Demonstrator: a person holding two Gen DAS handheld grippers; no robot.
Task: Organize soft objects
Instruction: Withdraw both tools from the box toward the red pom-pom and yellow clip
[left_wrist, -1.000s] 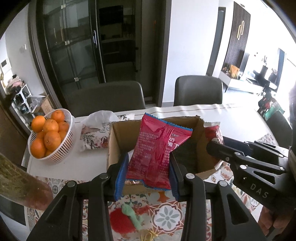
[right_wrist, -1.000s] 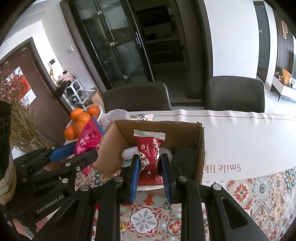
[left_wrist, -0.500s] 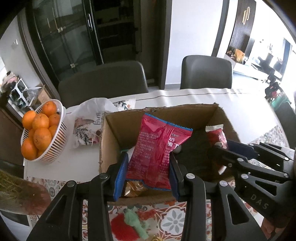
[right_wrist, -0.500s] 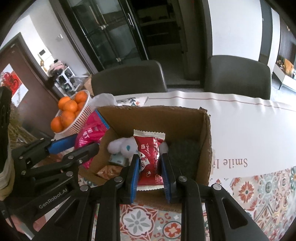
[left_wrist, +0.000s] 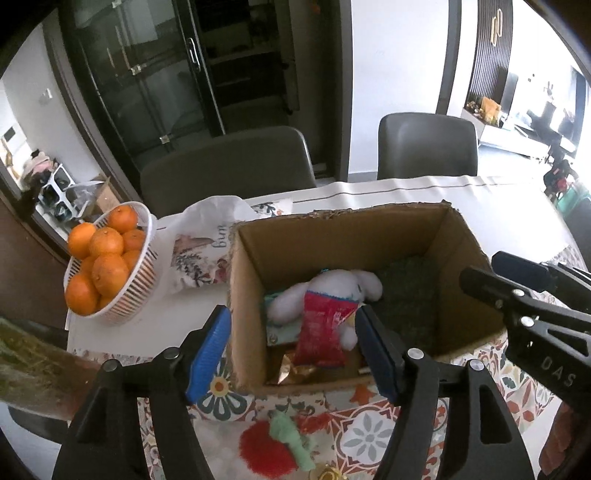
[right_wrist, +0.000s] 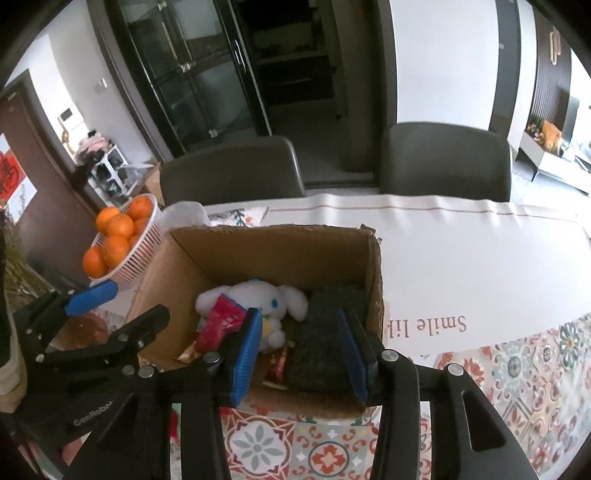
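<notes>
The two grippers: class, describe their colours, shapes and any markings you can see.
Both are black plastic frames with silver screws, triangular cut-outs and two long fingers lined with ribbed blue pads. The left gripper is marked "GenRobot"; the right gripper is marked "DAS".

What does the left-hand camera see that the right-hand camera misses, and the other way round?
Only the left wrist view shows the red and green fluffy toy lying on the patterned tablecloth in front of the cardboard box.

Only the right wrist view shows the "Smile" lettering on the white runner.

Both show the box holding a white plush bunny and a red snack packet, and the basket of oranges beside it.
</notes>
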